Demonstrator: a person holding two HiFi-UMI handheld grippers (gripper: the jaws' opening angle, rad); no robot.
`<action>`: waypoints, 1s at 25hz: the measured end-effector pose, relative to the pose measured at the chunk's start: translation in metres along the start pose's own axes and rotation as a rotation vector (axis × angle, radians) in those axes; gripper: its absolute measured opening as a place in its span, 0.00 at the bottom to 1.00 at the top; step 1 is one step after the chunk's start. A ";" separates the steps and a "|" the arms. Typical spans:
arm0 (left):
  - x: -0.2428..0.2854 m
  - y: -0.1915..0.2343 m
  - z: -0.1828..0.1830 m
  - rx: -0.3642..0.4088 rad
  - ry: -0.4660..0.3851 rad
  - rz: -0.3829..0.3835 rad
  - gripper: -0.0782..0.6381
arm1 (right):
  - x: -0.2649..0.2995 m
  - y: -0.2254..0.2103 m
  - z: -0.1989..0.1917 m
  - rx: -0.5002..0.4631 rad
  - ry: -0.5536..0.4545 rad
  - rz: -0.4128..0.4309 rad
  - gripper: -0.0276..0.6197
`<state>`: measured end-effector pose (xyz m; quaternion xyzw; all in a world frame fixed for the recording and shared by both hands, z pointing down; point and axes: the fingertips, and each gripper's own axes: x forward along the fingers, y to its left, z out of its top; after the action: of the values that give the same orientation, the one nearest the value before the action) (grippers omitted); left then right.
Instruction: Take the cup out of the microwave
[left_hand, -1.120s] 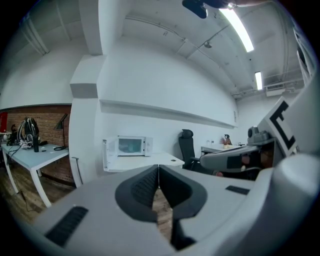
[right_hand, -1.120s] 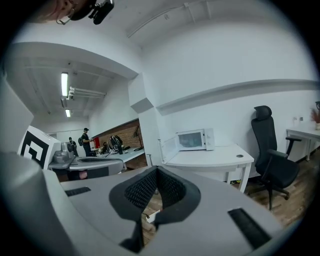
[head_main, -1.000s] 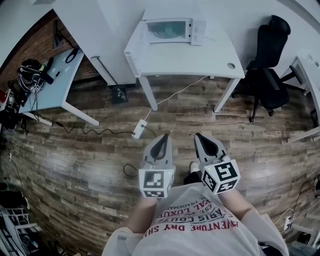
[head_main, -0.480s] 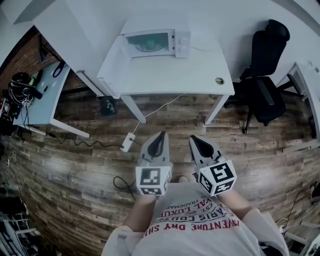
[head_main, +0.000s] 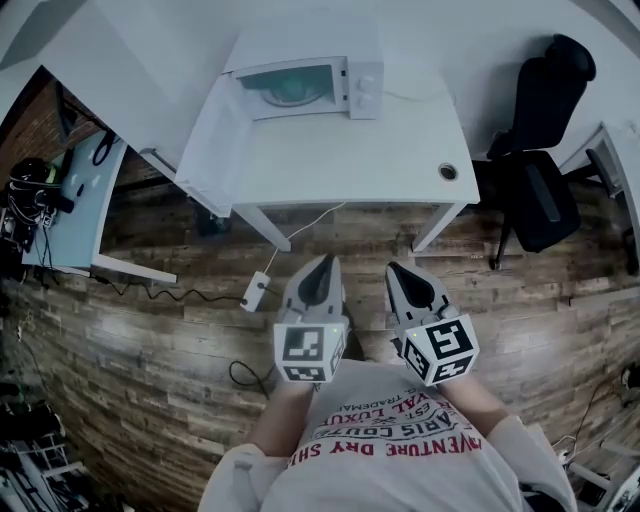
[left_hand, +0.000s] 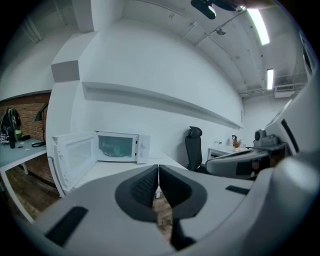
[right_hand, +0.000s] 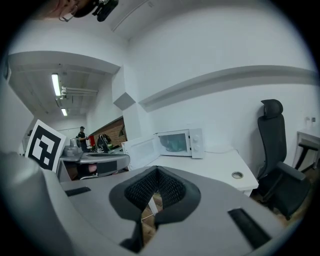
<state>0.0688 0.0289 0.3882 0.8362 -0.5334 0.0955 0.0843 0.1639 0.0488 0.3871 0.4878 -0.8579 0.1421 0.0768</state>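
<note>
- The cup (head_main: 291, 92) sits inside the microwave (head_main: 365, 88), showing only as a pale teal blur (shape and handle unreadable).
- The microwave's door (head_main: 212, 150) hangs wide open at the table's (head_main: 350, 160) left edge.
- The left gripper (head_main: 325, 261) has its jaws pressed together, empty.
- The right gripper (head_main: 396, 269) is likewise closed on nothing; both are well short of the table.

A white worktop (head_main: 340, 160) stands on the wood-plank floor (head_main: 150, 340). It carries a white microwave (head_main: 310, 85) at its back edge, door (head_main: 215, 150) swung open, and has a round hole (head_main: 447, 172) near its right corner.
</note>
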 end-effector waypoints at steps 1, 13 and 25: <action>0.012 0.005 0.004 0.006 0.000 -0.013 0.12 | 0.011 -0.005 0.003 0.006 0.001 -0.008 0.05; 0.155 0.120 0.076 0.038 -0.050 -0.096 0.12 | 0.173 -0.050 0.074 0.026 -0.017 -0.090 0.05; 0.243 0.216 0.073 -0.005 0.001 -0.080 0.12 | 0.296 -0.069 0.105 0.022 0.011 -0.096 0.05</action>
<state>-0.0215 -0.2917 0.3872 0.8567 -0.4997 0.0910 0.0904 0.0724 -0.2597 0.3797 0.5285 -0.8314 0.1504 0.0832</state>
